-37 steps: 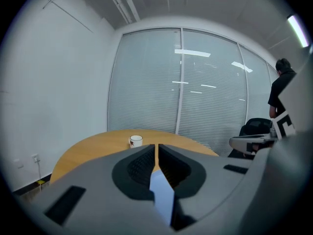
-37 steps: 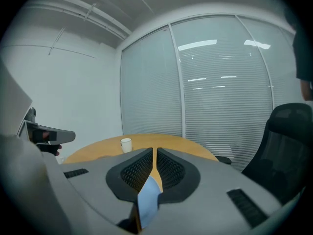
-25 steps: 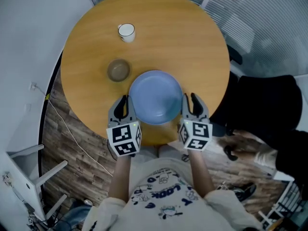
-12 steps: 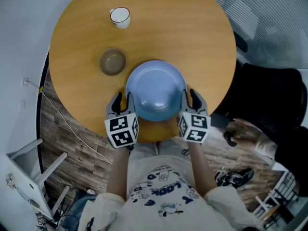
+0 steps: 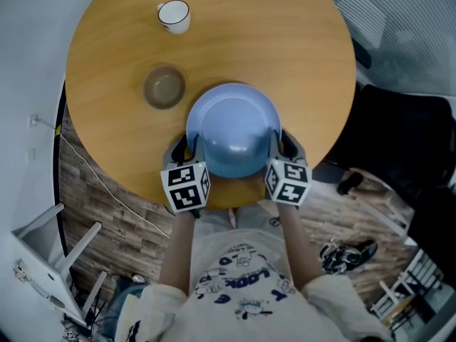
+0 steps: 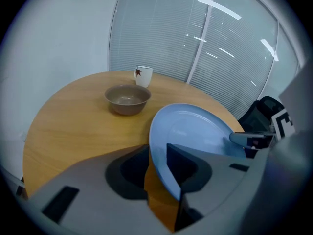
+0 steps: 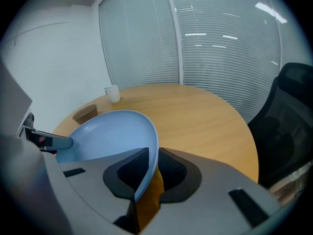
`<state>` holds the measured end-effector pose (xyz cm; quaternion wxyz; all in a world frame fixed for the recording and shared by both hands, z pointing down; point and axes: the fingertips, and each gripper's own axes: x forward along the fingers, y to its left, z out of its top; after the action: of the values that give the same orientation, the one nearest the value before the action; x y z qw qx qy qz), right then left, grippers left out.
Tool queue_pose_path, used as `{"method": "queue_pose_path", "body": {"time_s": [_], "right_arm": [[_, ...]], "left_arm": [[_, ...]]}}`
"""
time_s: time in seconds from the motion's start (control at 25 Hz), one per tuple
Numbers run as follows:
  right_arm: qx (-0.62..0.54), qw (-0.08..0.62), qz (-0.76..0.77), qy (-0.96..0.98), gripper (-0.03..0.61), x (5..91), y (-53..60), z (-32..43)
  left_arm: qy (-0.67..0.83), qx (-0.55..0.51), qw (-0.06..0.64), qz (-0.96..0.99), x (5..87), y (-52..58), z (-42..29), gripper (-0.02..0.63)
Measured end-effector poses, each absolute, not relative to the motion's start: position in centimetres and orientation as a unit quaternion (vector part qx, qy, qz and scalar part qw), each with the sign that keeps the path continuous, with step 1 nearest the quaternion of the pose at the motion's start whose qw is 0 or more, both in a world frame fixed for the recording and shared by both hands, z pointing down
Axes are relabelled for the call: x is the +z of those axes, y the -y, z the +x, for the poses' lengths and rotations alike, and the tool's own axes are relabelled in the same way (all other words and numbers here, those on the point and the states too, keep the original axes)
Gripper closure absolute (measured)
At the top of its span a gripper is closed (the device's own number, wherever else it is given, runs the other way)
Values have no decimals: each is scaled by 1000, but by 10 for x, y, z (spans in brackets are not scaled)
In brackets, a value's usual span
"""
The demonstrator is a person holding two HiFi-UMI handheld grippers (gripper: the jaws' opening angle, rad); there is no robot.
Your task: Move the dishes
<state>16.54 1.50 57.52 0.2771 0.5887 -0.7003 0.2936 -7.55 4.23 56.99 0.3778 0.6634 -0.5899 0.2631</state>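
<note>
Head view: blue plate [image 5: 234, 128] by near edge of table [image 5: 299, 48], left gripper [image 5: 184, 150] and right gripper [image 5: 282, 145] at its sides; bowl [image 5: 164, 86], cup [image 5: 174, 14] beyond | Left gripper view: jaws just opening, released, plate rim between them | Right gripper view: jaws just closing, clenched on plate rim

There is one plate [image 5: 231, 130], one bowl [image 5: 164, 87], one cup [image 5: 173, 15], one table [image 5: 299, 63] and one chair [image 7: 293, 106]. There are two grippers: the left gripper [image 5: 183, 147] and the right gripper [image 5: 285, 144].
</note>
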Motion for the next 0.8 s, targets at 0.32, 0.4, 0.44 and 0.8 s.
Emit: {"method": "queue_pose_path", "body": {"time_s": [0.32,0.4,0.44,0.8], "right_arm": [[309,266,609,681,546,572,-18,170],[307,257,617,678,545,564,-16,173],[305,252,622,675,545,560,-14,175],[278,215,674,650,545,517,19,211]], "left_arm": [[580,257,378,674,562,-34,-71,503],[576,255,369,684,552,-27,-69,503],[573,254,365,689,547,-23,-67,502],[536,241,326,741,505,28,-32,503]]}}
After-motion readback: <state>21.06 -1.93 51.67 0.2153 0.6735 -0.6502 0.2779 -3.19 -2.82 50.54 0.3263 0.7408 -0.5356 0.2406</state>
